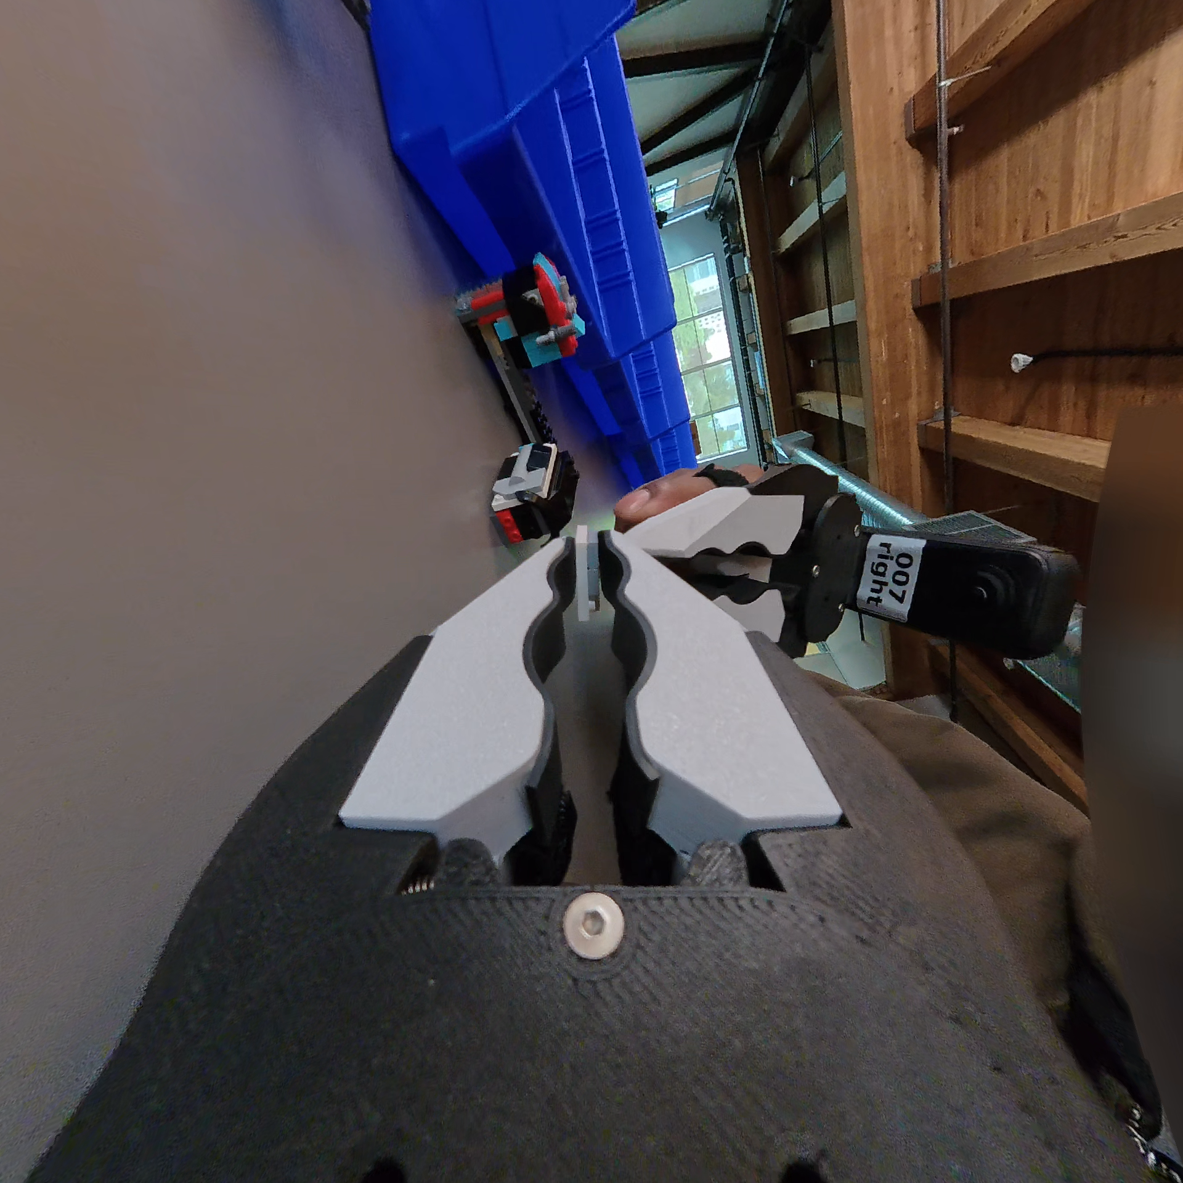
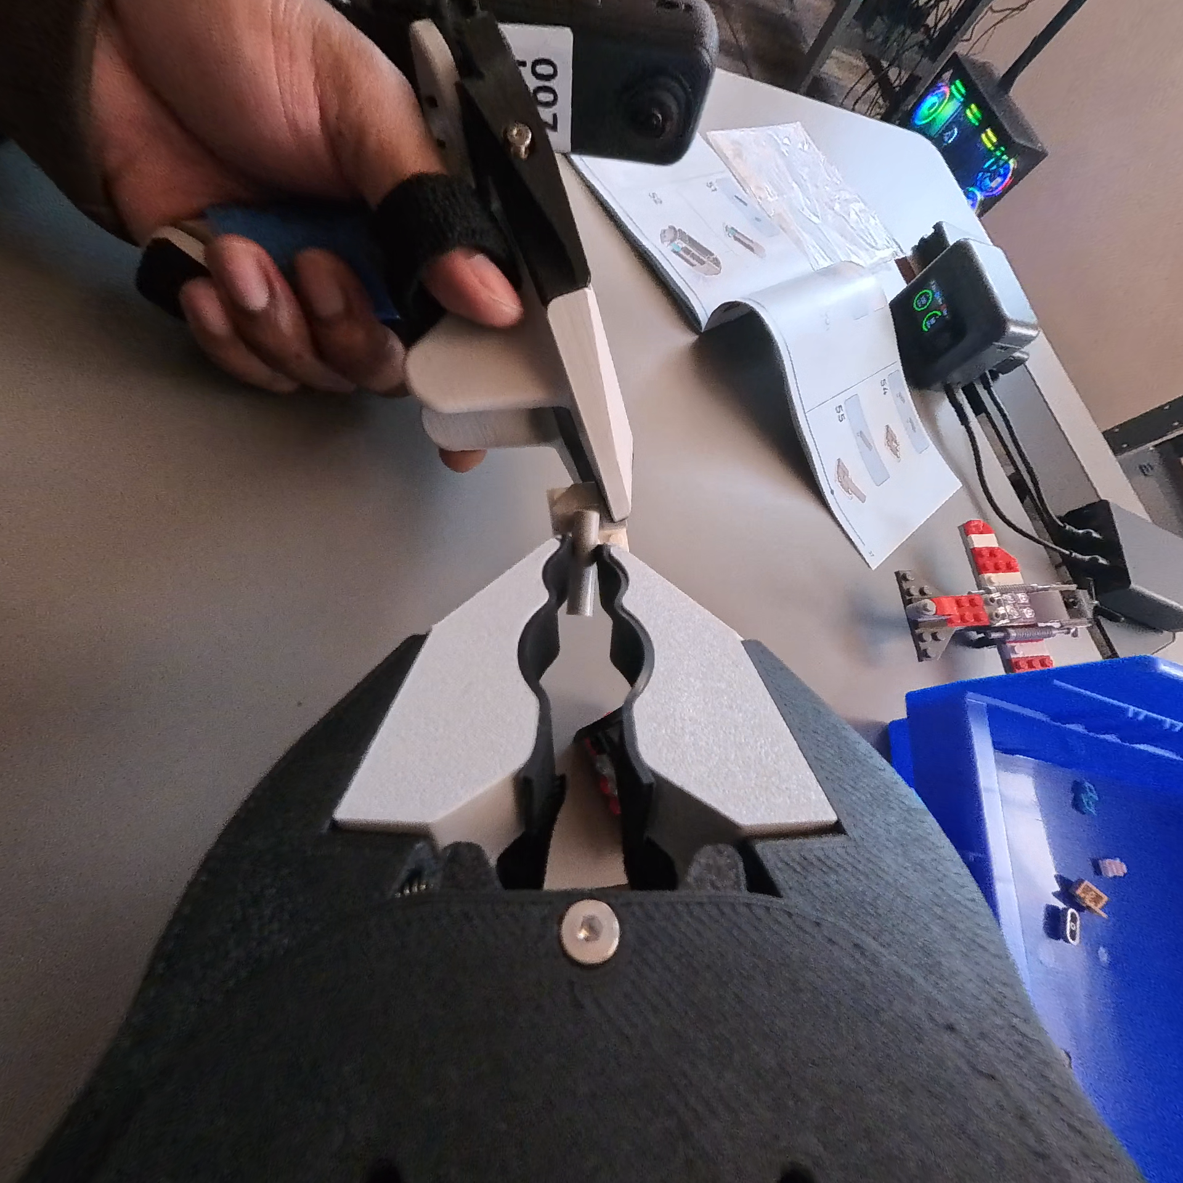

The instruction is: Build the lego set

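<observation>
We note a workshop: grey table (image 2: 192, 640), blue parts bins (image 1: 576, 192), timber shelving (image 1: 1056, 256), lit computer (image 2: 973, 134).

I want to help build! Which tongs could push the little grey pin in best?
Probably the right tongs: they pinch the grey pin lengthwise, already against the small grey plate clamped in the left tongs.

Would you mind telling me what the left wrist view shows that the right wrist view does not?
Only the left wrist view shows wooden shelving, a window and a small black, white and red brick model.

Only the right wrist view shows an open instruction booklet, a red and white brick plane and a lit computer case.

Both show the grey table, blue bins, and both claws meeting: left claw gripping a flat grey piece, right claw pinching a grey pin.
</observation>
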Tool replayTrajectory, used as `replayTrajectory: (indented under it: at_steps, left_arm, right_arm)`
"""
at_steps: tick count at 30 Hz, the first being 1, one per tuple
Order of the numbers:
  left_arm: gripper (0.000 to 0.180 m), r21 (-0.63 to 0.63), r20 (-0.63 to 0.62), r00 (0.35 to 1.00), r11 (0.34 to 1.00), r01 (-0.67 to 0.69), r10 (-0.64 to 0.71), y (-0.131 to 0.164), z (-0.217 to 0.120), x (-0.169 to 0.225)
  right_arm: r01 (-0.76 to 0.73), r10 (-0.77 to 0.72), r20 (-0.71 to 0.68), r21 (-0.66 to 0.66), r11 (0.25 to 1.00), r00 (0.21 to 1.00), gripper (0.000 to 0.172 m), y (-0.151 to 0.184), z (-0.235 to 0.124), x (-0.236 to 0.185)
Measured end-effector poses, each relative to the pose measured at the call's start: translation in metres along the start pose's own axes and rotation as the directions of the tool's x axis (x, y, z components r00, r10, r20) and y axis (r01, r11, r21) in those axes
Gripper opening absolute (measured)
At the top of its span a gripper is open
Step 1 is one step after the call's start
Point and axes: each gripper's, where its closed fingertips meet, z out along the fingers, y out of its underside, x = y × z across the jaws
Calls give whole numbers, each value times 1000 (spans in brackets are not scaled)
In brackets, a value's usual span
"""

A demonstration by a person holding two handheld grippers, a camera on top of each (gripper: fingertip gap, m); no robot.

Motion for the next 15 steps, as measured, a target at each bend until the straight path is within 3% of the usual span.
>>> replayTrajectory:
  at_steps: [15]
  left_arm:
    - [11, -32, -58, 994, 996, 87, -89, 6, 3, 4]
  right_arm:
    - [49, -50, -8, -10, 999, 999, 9, 1, 1, -3]
